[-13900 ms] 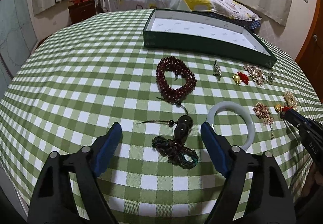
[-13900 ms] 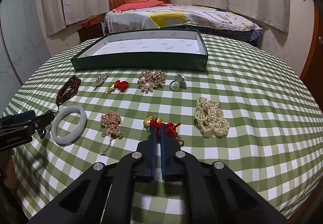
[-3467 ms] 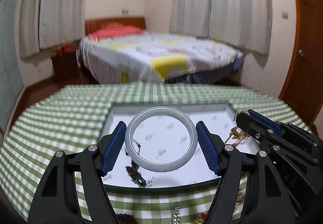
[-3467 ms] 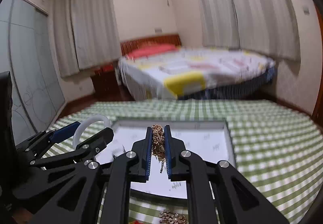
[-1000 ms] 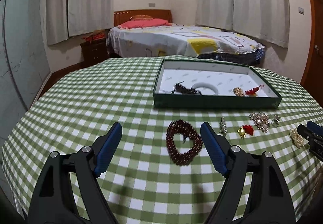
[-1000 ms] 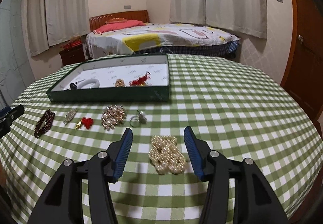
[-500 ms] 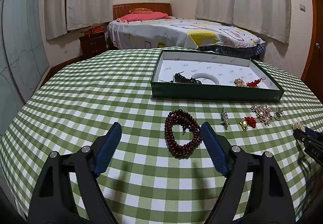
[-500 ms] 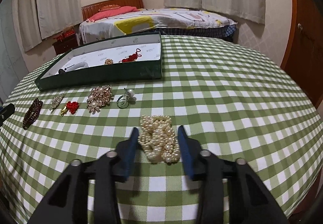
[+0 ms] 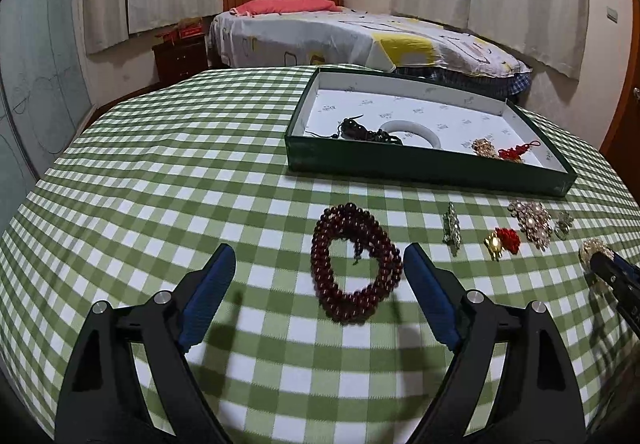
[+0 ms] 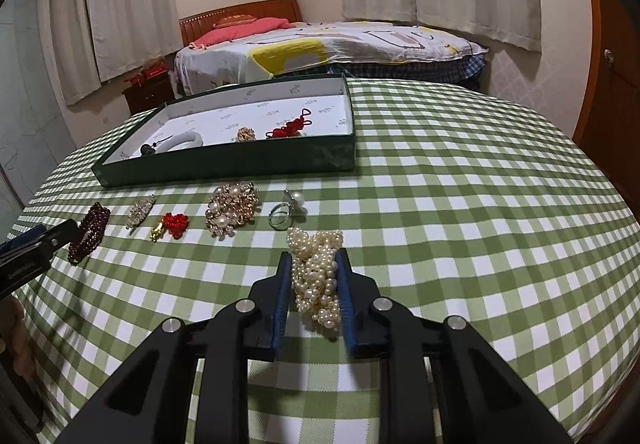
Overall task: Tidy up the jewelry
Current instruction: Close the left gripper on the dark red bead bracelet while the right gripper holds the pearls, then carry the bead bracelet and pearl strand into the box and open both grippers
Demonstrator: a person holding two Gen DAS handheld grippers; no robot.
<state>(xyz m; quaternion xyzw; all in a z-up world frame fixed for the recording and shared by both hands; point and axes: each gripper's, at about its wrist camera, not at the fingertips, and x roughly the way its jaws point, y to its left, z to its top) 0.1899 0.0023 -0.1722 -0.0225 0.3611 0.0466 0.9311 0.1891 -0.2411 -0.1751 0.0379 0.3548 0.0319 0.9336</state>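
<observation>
A dark red bead bracelet (image 9: 356, 264) lies on the checked tablecloth between the wide-open jaws of my left gripper (image 9: 320, 284). My right gripper (image 10: 314, 280) is closed around a pile of white pearls (image 10: 316, 276) on the cloth. The green tray (image 9: 424, 168) holds a white bangle (image 9: 416, 130), a dark beaded piece (image 9: 360, 132), a gold piece (image 9: 482, 146) and a red knot (image 9: 516, 152). In the right wrist view the tray (image 10: 240, 164) stands behind the loose pieces.
On the cloth lie a silver hairpin (image 10: 140, 214), a red and gold charm (image 10: 172, 226), a gold pearl brooch (image 10: 232, 208) and a pearl ring (image 10: 286, 210). A bed stands beyond the round table. The table edge curves close on the right.
My right gripper has closed from wide open onto the pearl pile. My left gripper has moved down closer to the red bead bracelet, still open.
</observation>
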